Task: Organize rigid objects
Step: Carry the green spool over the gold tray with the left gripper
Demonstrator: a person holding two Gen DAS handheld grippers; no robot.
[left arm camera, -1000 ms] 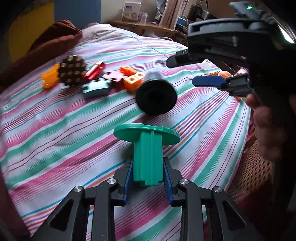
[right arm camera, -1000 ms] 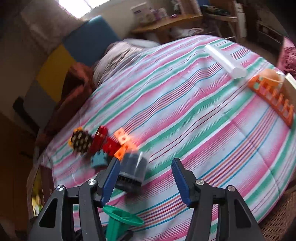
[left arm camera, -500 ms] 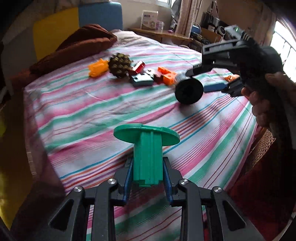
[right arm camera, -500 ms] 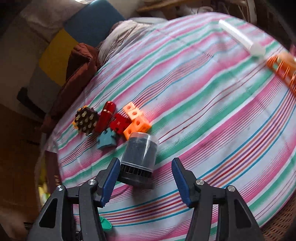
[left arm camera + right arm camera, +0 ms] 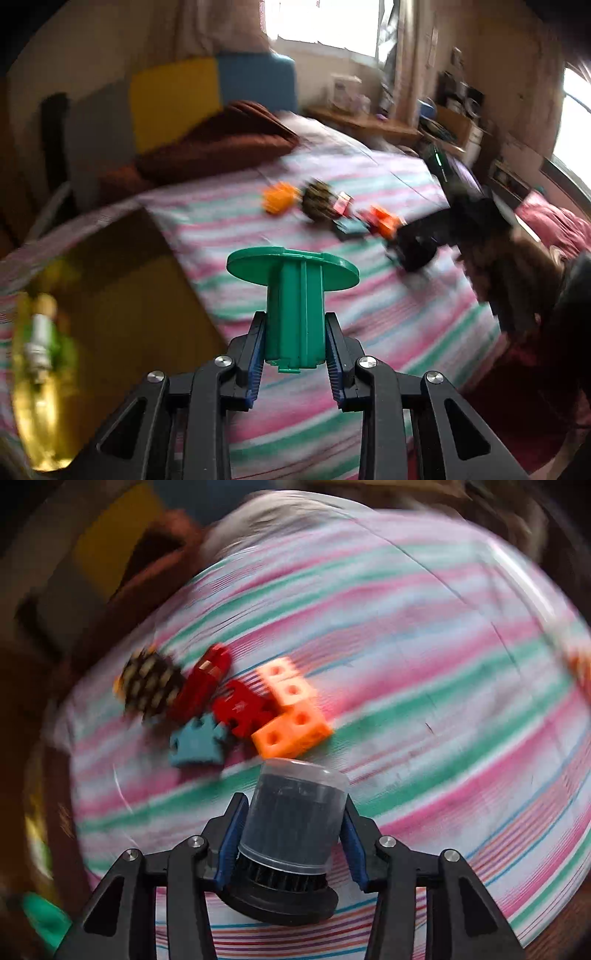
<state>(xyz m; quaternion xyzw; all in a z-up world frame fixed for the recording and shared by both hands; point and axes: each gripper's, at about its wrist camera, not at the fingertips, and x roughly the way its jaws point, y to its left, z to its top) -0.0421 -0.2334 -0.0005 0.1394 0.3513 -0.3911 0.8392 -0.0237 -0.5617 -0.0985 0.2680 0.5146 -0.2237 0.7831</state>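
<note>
My left gripper (image 5: pixel 295 354) is shut on a green plastic spool (image 5: pixel 294 299), flange pointing forward, held above the striped bed. My right gripper (image 5: pixel 291 834) is shut on a dark grey canister with a clear cap (image 5: pixel 291 823), just in front of a cluster of toys: orange cubes (image 5: pixel 290 716), a red piece (image 5: pixel 240 707), a blue piece (image 5: pixel 197 744), a red cylinder (image 5: pixel 205 677) and a spiky dark ball (image 5: pixel 147 681). In the left wrist view the right gripper and the canister (image 5: pixel 415 247) show blurred beside the same cluster (image 5: pixel 384 221).
The striped bedsheet (image 5: pixel 424 686) covers the bed. A brown blanket (image 5: pixel 218 147) and a yellow and blue headboard (image 5: pixel 177 99) lie at its far end. A yellow-brown box (image 5: pixel 122 295) stands left of the bed. A shelf (image 5: pixel 362 122) is beyond.
My right gripper has closed on the canister, which was loose between its open fingers before. My left gripper has pulled back and left with the spool. Both views are now blurred by motion.
</note>
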